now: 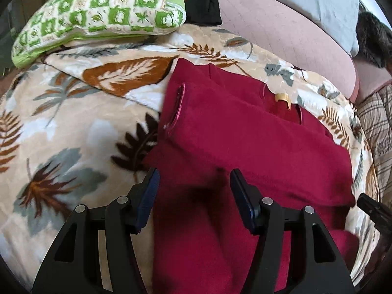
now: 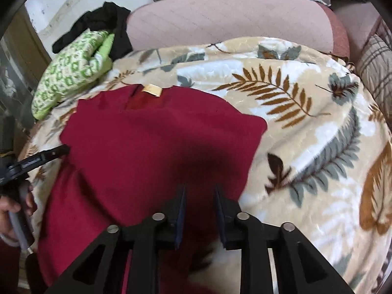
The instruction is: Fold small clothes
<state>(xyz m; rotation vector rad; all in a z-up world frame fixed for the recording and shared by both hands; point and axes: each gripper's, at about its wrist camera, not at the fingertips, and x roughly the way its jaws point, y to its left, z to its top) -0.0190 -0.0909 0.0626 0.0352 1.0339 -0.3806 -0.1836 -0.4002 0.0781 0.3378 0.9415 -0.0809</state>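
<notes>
A dark red fleece garment (image 1: 245,147) lies on a leaf-patterned blanket (image 1: 73,122), its sides folded inward and a yellow neck label (image 1: 281,97) at the far end. My left gripper (image 1: 194,178) is open, hovering over the garment's near left part. In the right wrist view the garment (image 2: 147,152) fills the left half, its label (image 2: 152,90) at the far edge. My right gripper (image 2: 199,193) is open with a narrow gap, just above the garment's near right edge. The left gripper's finger (image 2: 44,158) shows at the garment's left edge; the right gripper's body (image 1: 374,210) shows at the left wrist view's right border.
A green-and-white patterned pillow (image 1: 98,12) and a black cloth (image 1: 203,2) lie at the far left. A pink cushion (image 2: 220,17) and a grey pillow (image 1: 306,2) lie behind the blanket (image 2: 306,122). A plaid quilt (image 2: 374,66) is at the right. A dark furry thing (image 1: 374,39) sits far right.
</notes>
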